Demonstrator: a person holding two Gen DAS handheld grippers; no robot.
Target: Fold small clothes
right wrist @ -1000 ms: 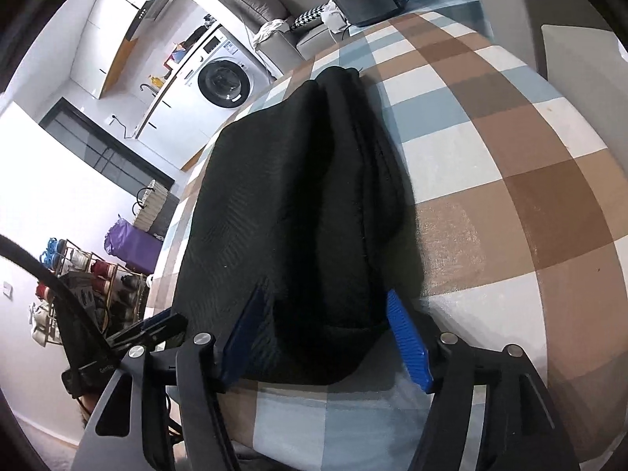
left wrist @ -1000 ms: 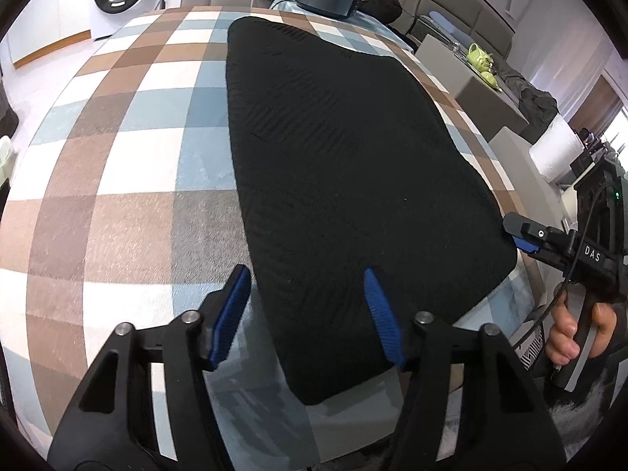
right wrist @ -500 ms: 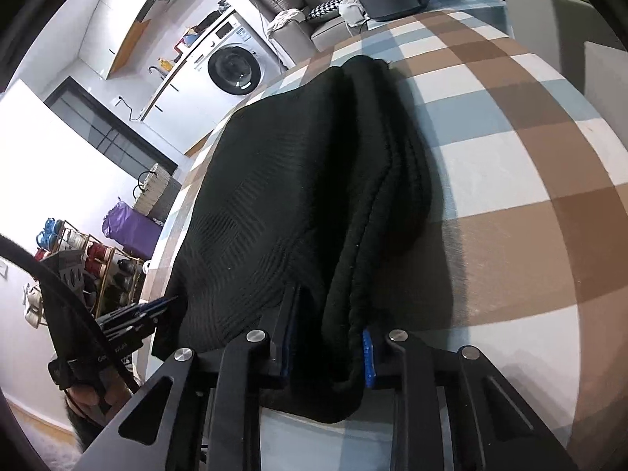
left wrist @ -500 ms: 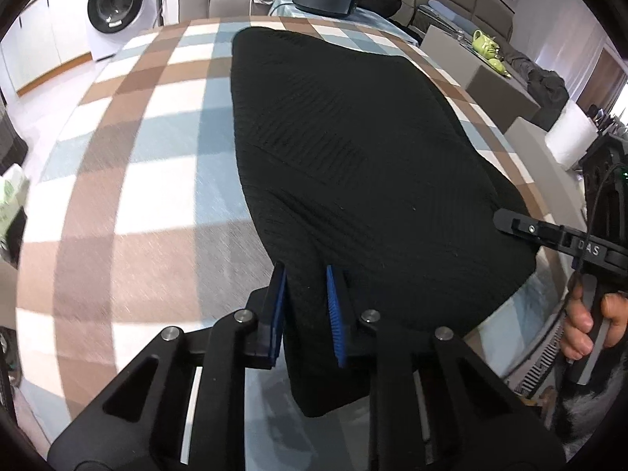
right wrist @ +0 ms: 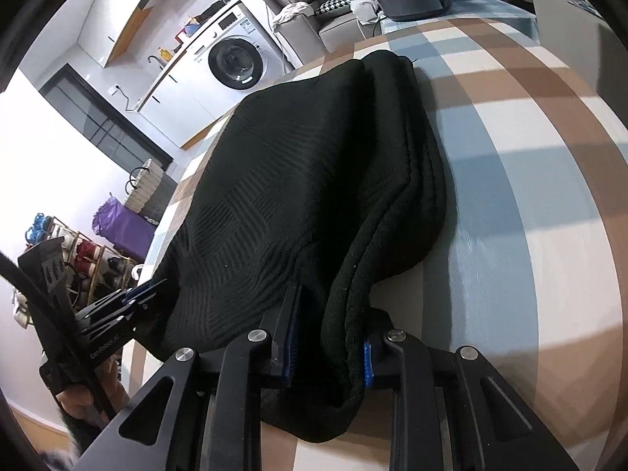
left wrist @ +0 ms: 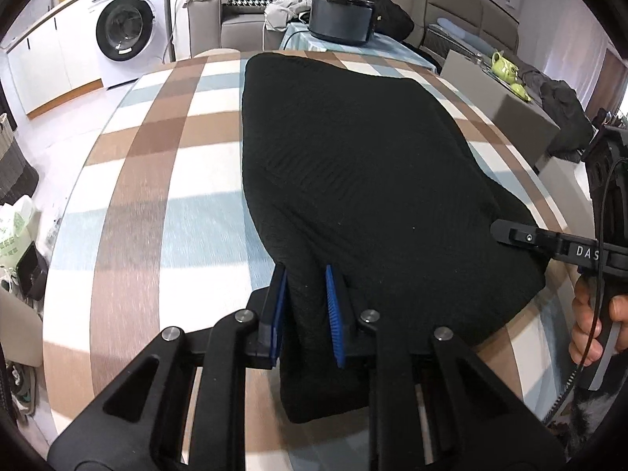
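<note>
You've got a black garment (left wrist: 365, 180) with a ribbed, chevron-like knit on a tabletop (left wrist: 149, 212) checked in brown, white and pale blue. Your left tool (left wrist: 306, 314) and right tool (right wrist: 327, 353) are black with blue pads. Beyond the garment: a white washing machine (left wrist: 125, 27), lime-green teapot (left wrist: 506, 68).

A second ago both my grippers stood wide open at the near edge of the black knit garment (left wrist: 365, 180); since then I have pinched the left gripper (left wrist: 305, 314) onto its near left corner and the right gripper (right wrist: 327, 343) onto the thick folded hem at its near right corner. The fabric at each corner, flat on the checked tablecloth (left wrist: 129, 212) before, now bunches up between the blue pads (left wrist: 333, 314) and lifts a little off the cloth. In the left view, the garment's near right side has risen into a hump.
</note>
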